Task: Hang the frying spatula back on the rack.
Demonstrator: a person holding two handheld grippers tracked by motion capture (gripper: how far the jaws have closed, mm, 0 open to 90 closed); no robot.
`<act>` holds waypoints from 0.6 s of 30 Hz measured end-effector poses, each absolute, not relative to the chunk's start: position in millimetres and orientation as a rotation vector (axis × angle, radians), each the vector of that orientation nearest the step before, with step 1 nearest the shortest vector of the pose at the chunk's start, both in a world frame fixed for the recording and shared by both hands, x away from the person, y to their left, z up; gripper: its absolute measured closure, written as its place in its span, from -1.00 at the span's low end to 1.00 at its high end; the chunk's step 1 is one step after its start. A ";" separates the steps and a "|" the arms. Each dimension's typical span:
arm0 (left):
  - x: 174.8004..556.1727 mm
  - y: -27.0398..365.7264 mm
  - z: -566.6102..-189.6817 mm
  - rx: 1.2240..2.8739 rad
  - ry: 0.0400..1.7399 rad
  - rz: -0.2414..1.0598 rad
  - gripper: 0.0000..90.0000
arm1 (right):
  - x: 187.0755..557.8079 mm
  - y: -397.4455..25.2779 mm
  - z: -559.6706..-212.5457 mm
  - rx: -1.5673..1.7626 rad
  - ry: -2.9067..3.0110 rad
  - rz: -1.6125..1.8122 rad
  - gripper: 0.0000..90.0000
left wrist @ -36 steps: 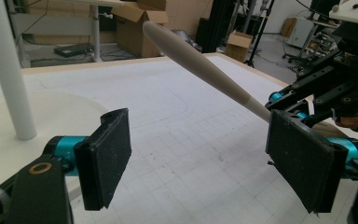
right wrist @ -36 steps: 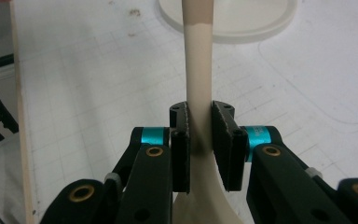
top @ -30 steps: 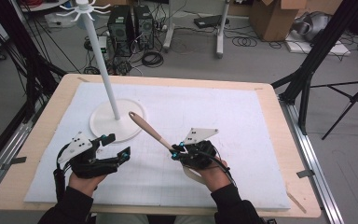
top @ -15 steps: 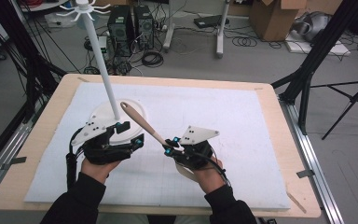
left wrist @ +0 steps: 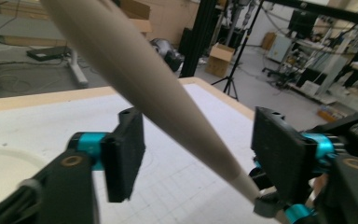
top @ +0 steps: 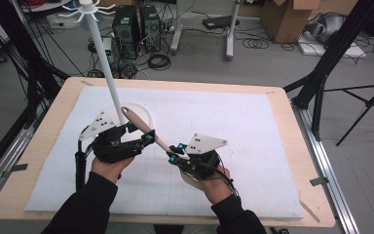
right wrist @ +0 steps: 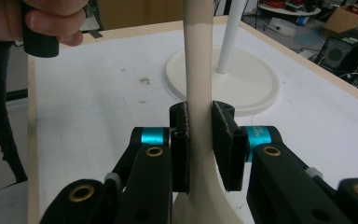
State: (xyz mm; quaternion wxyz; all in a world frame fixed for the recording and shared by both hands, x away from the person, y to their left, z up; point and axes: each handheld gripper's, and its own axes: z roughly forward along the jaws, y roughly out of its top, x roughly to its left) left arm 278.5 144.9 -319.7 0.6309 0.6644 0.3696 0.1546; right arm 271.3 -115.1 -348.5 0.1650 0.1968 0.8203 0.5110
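A wooden spoon (top: 143, 127) slanted above the white mat (top: 253, 126) on the table (top: 48, 122), its handle clamped between the fingers of the right gripper (top: 174, 155) and its broad end raised toward the white rack's pole (top: 105, 68). The left gripper (top: 147, 138) flanked the handle with fingers (left wrist: 126, 154) spread wide, apart from the wood. The rack's round base (right wrist: 256, 84) sat just behind, partly hidden by the left gripper. Computer towers (top: 136, 24) and a cardboard box (top: 285, 19) cluttered the floor beyond.
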 end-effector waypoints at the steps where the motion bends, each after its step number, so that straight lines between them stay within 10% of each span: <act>1: 279.0 144.8 -318.5 1.518 0.845 0.348 -0.11 | 270.7 -114.8 -348.3 0.566 2.338 1.456 0.72; 18: 279.4 154.6 -307.6 1.431 0.824 0.248 0.46 | 266.9 -113.9 -344.2 0.525 2.287 1.494 0.72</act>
